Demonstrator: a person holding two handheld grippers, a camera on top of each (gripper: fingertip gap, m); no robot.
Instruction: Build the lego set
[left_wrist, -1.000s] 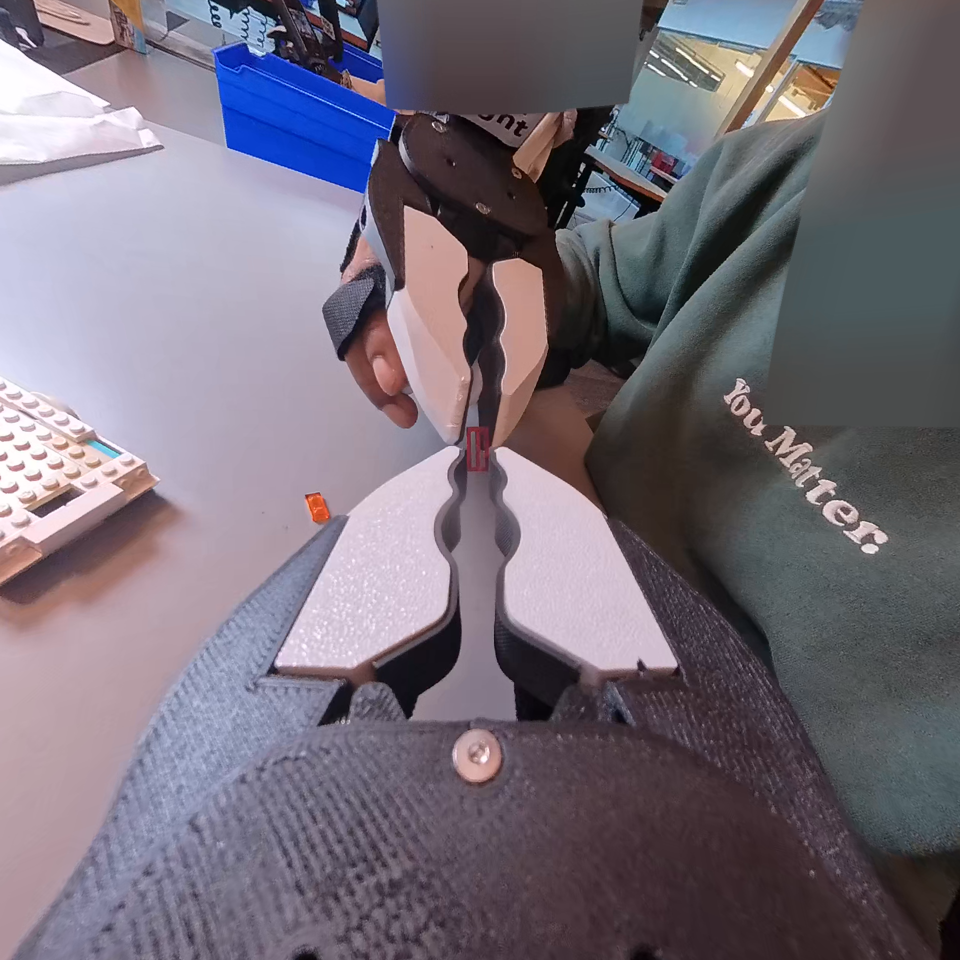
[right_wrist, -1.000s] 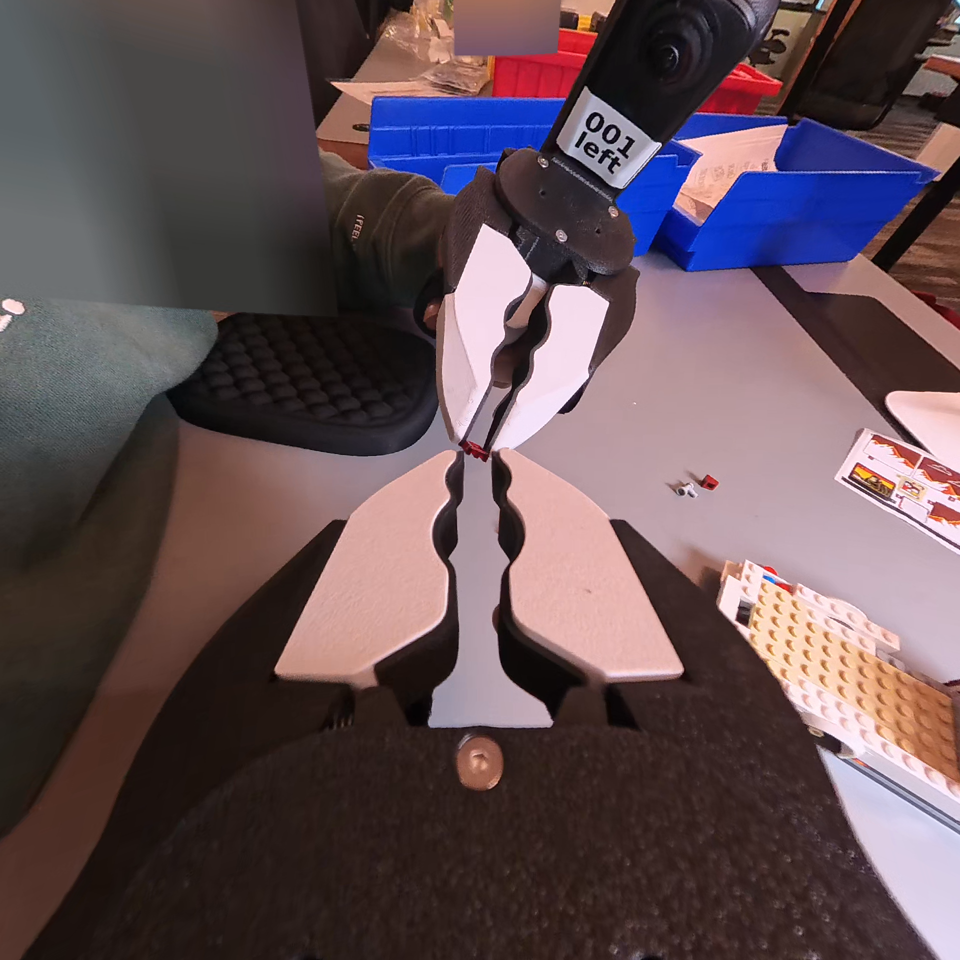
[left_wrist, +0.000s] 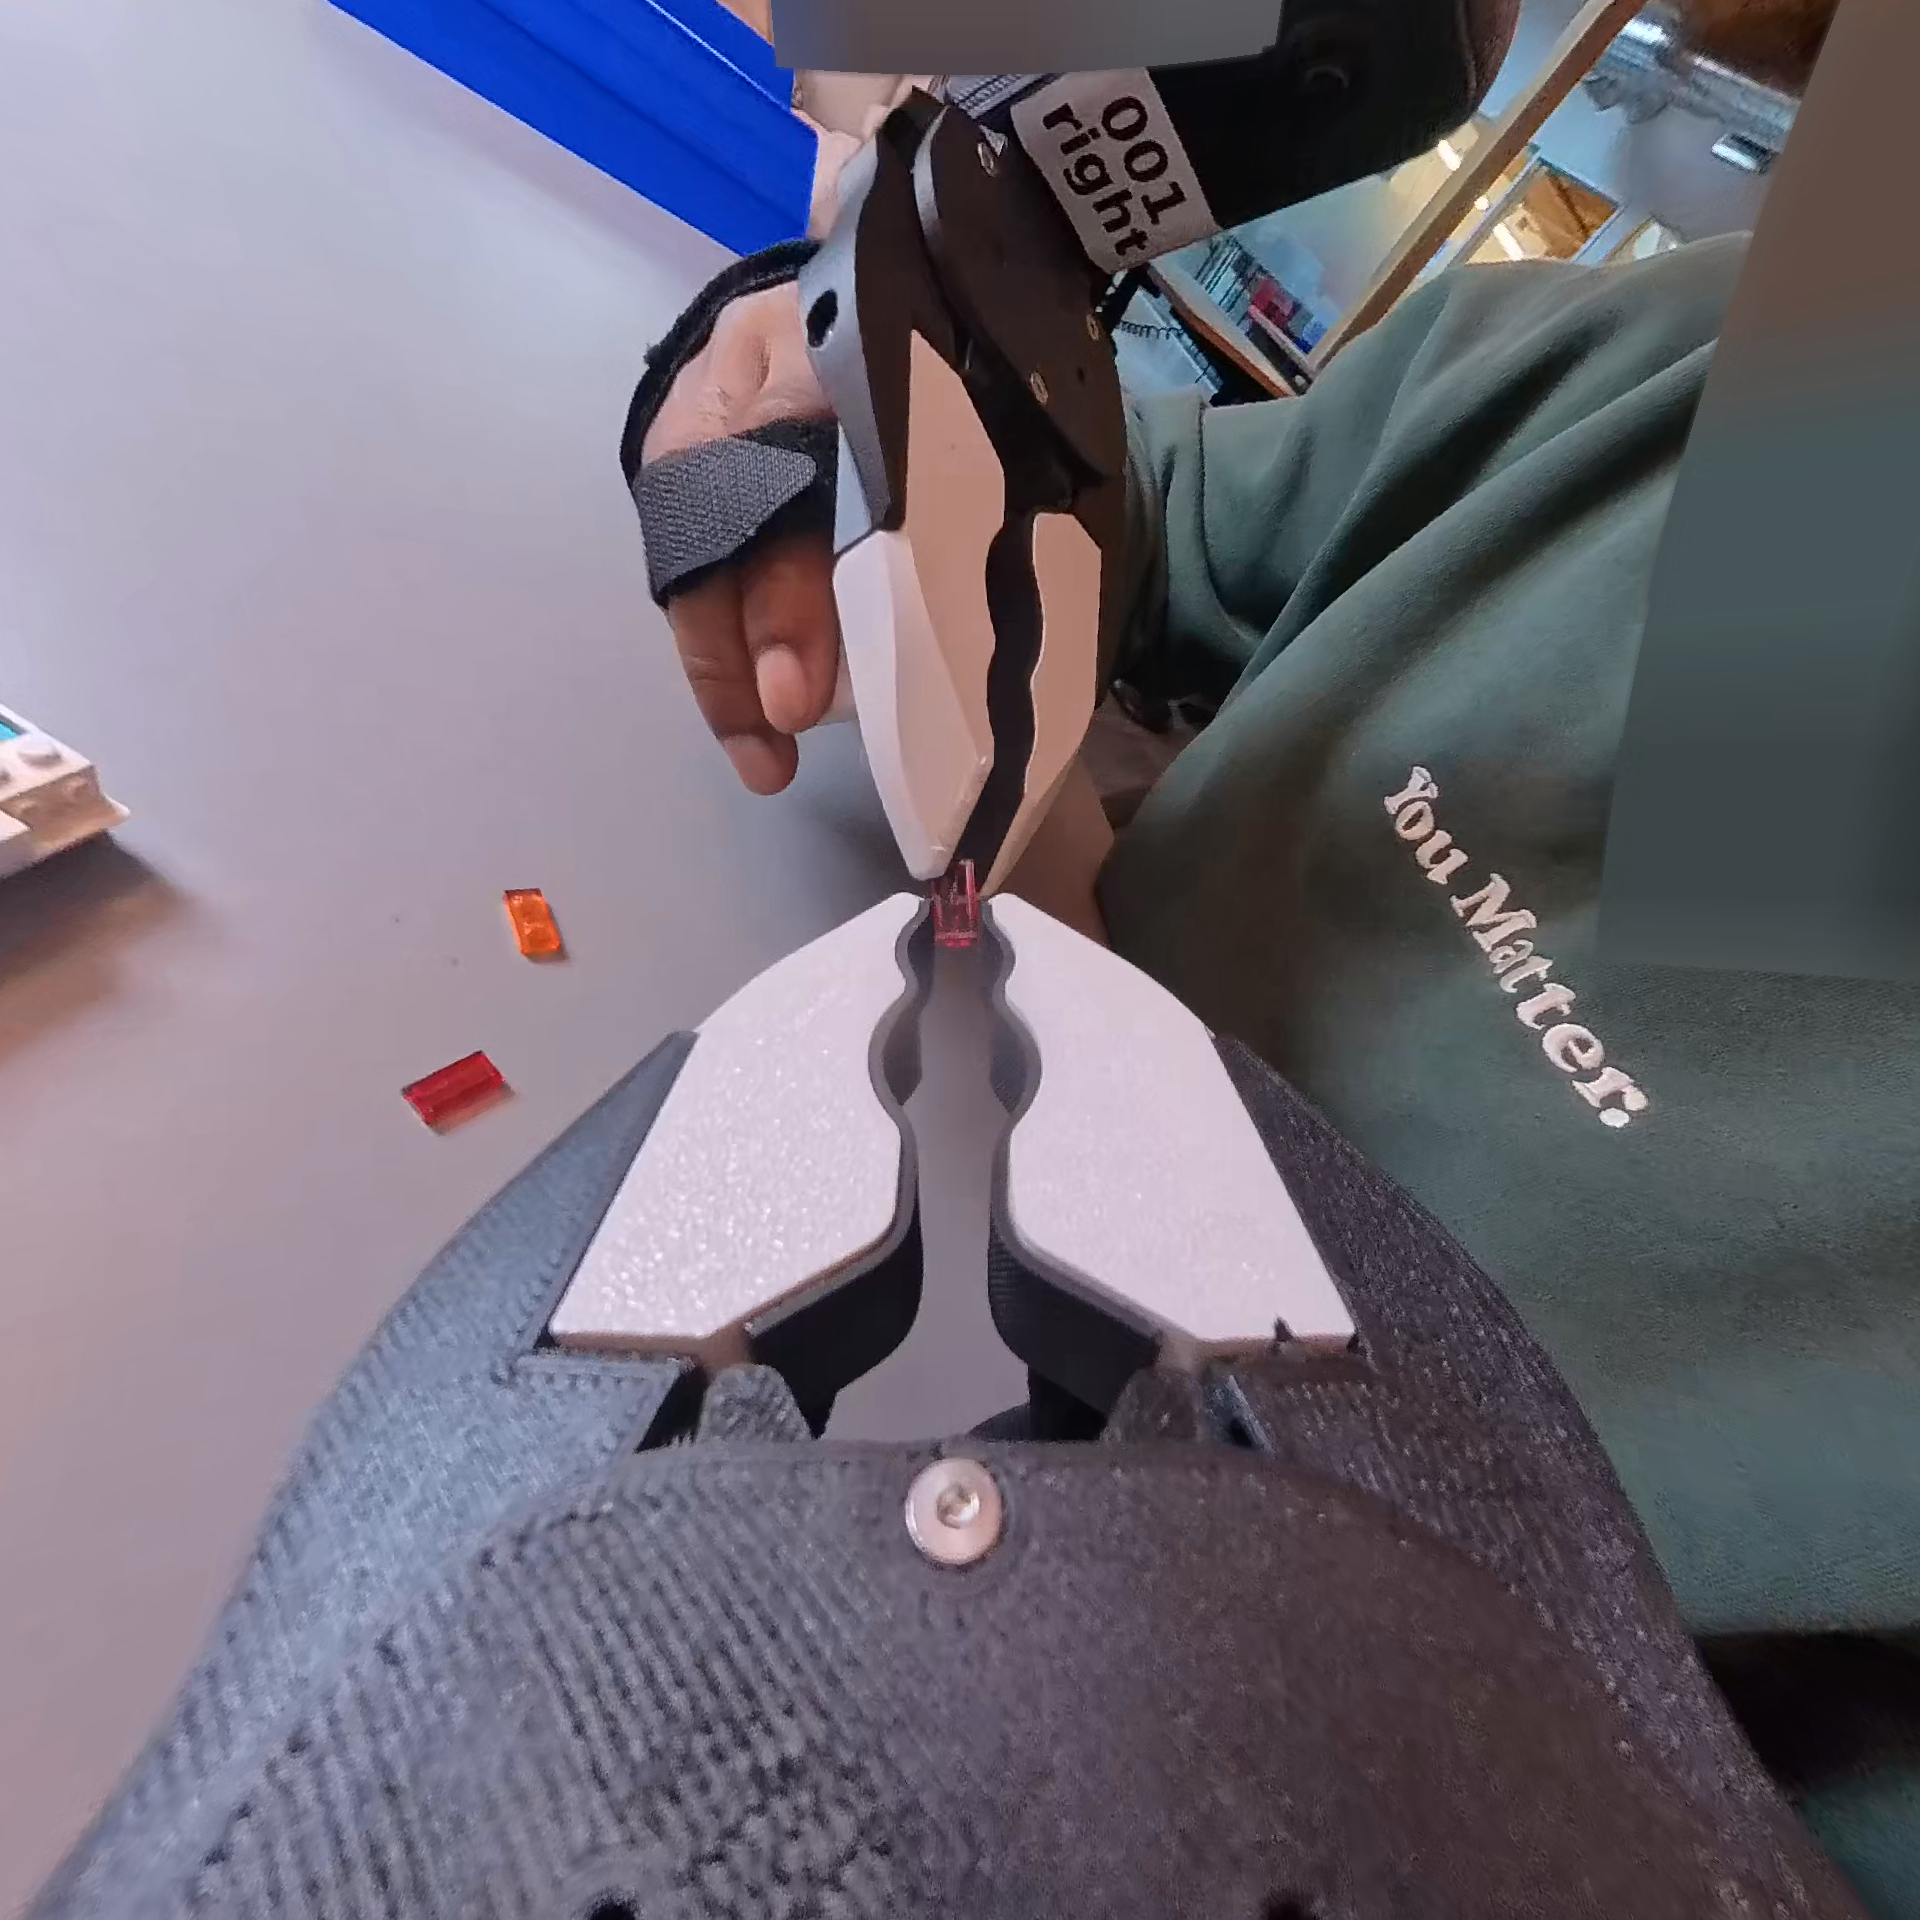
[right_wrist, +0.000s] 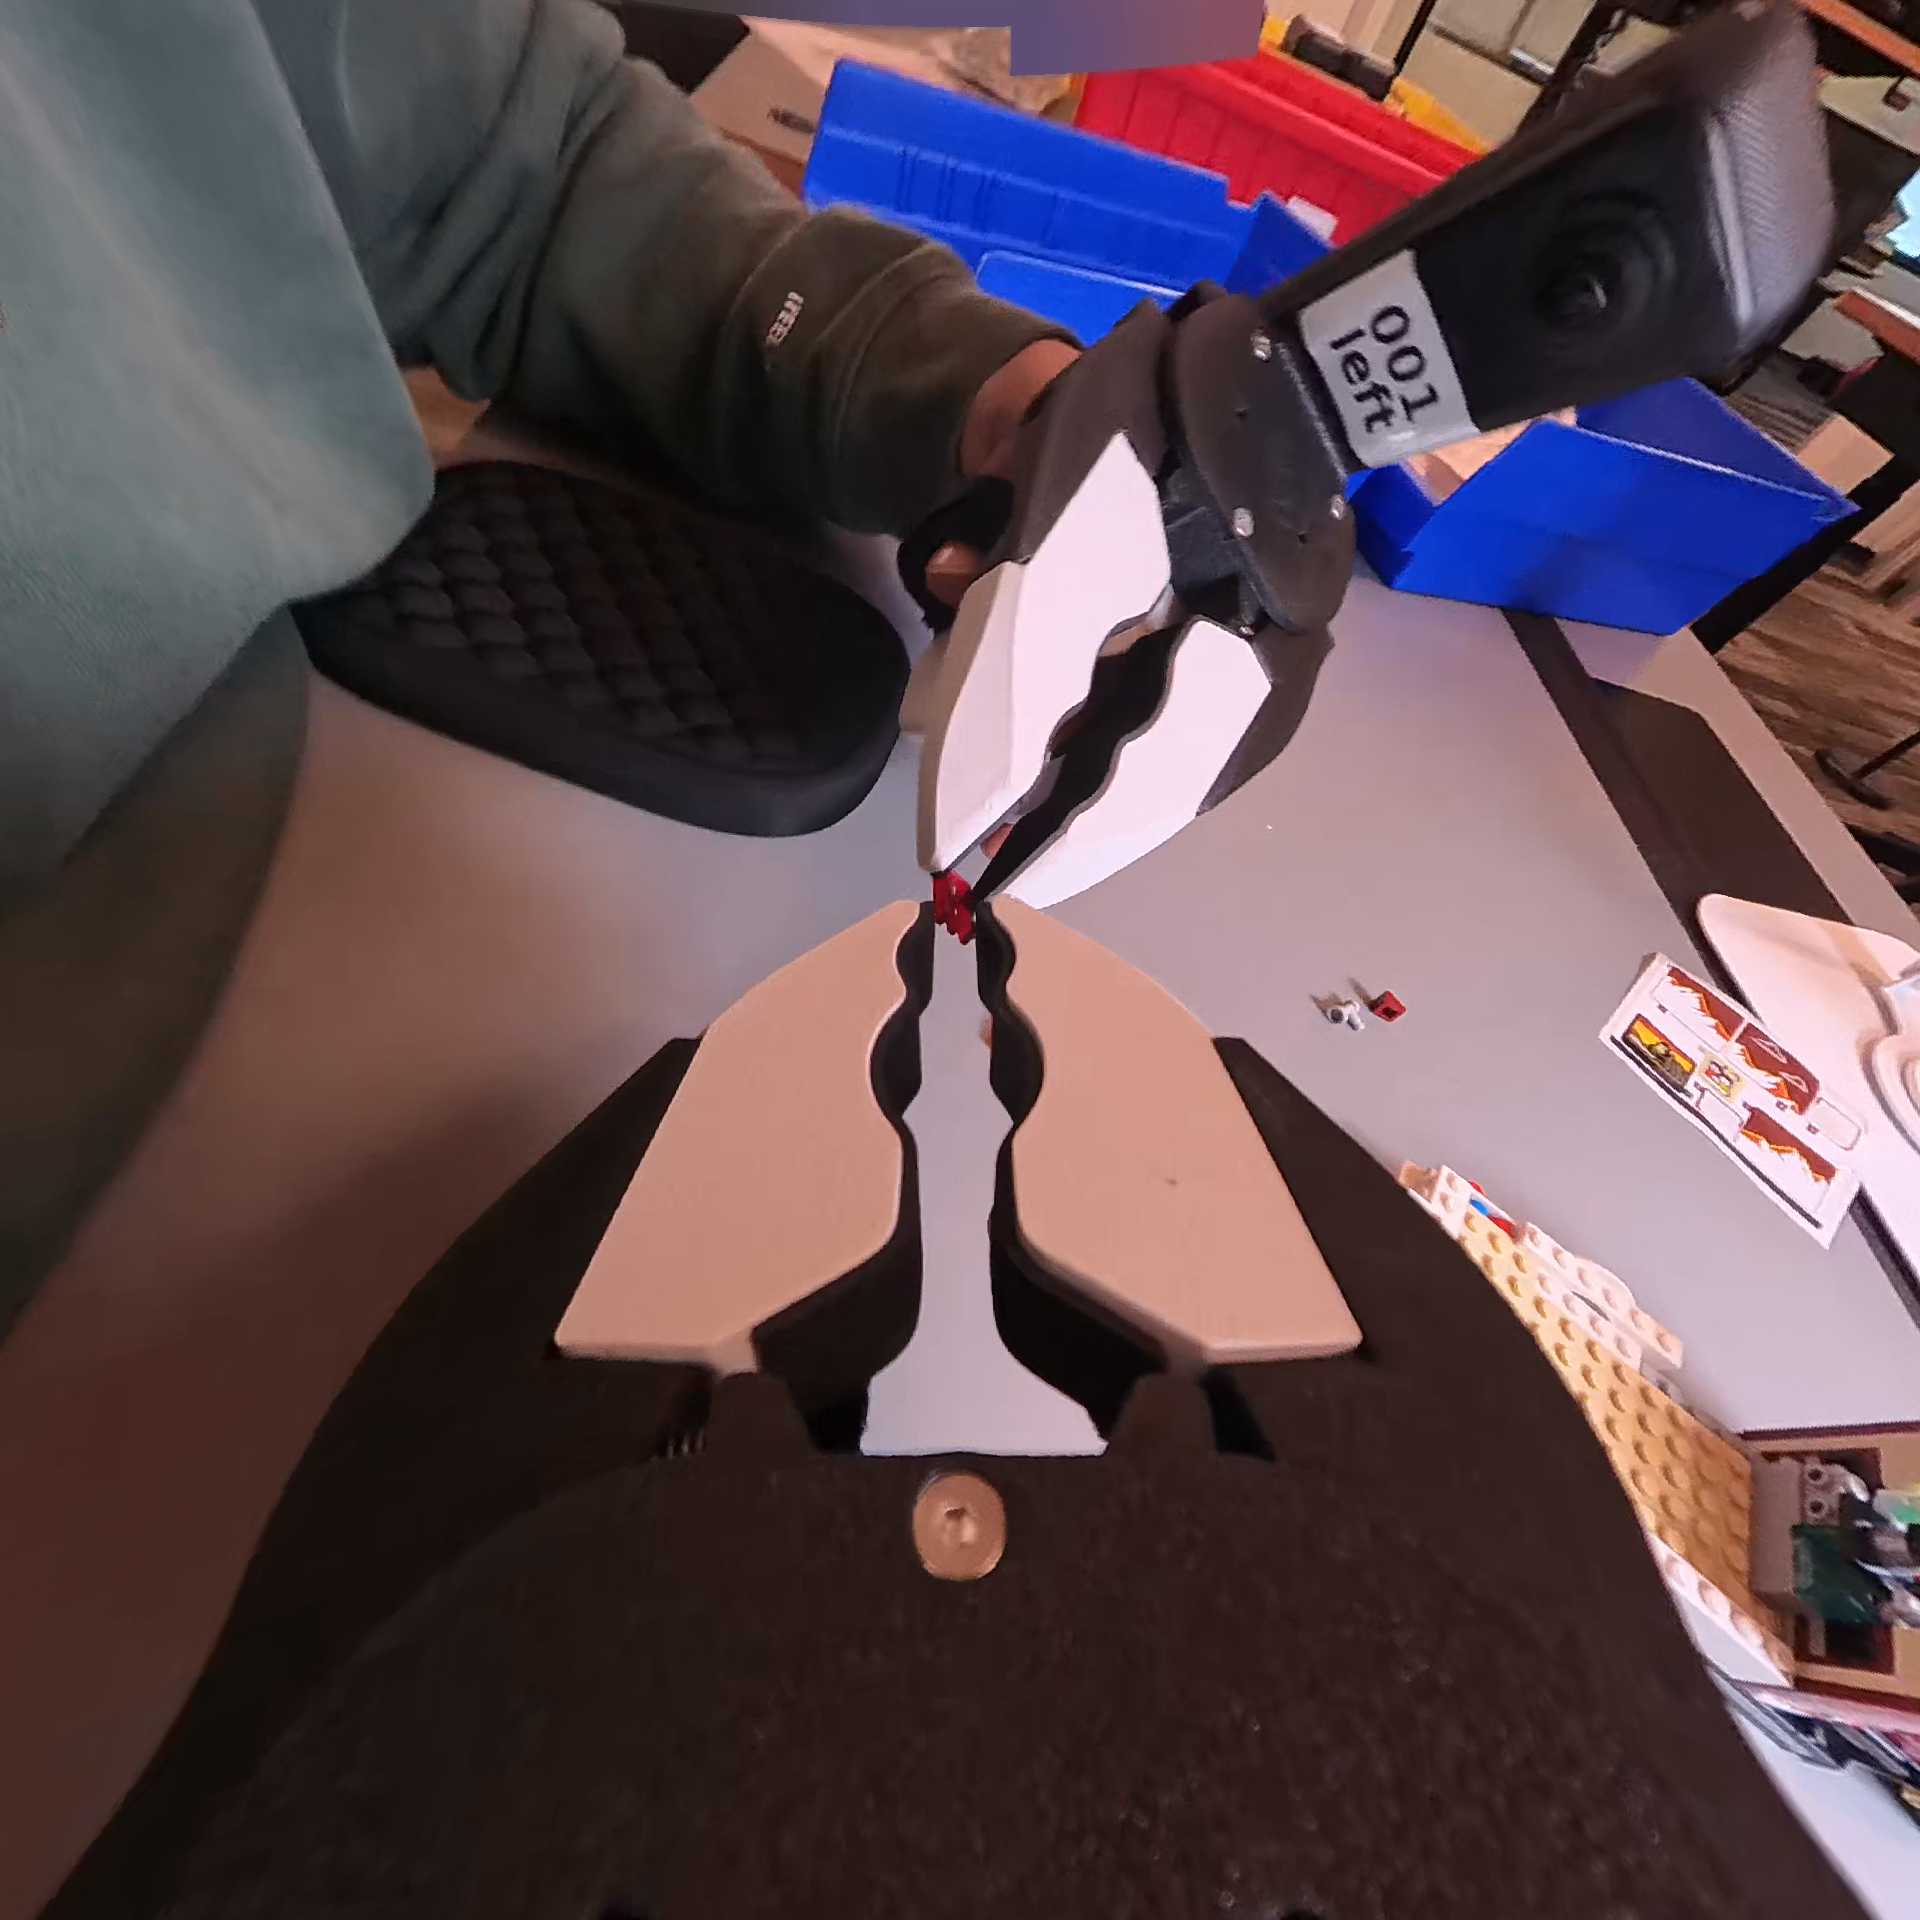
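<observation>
- the left gripper (left_wrist: 954, 909) and the right gripper (right_wrist: 956, 914) meet tip to tip above the grey table (left_wrist: 312, 540), each pinching the same small red lego piece (left_wrist: 956, 920) between its fingertips.
- in the left wrist view the left gripper's jaws are nearly closed, with only a narrow wavy gap behind the tips; the red piece sits right at those tips.
- the right gripper, coming down from above in that view, is likewise closed to a sliver on the upper end of the piece.
- the piece is held in the air, clear of the table surface.
- on the table to the left of the grippers lie an orange translucent piece (left_wrist: 534, 922) and a red translucent piece (left_wrist: 454, 1087), near each other but not touching, with bare grey surface around them.
- the corner of a pale lego baseplate (left_wrist: 47, 805) shows at the left edge of the left wrist view, well apart from the loose pieces.
- in the right wrist view the tan studded plate (right_wrist: 1621, 1413) of the partly built model lies at the lower right, a sticker sheet (right_wrist: 1745, 1101) beyond it, and two tiny loose bits (right_wrist: 1361, 1008) sit on open table between the sheet and the grippers.
- blue bins (right_wrist: 1039, 197) line the far edge of the table; a black padded armrest (right_wrist: 613, 644) sits beside the near-left edge.
- the person's green sleeve (right_wrist: 665, 281) crosses behind the left gripper.
</observation>
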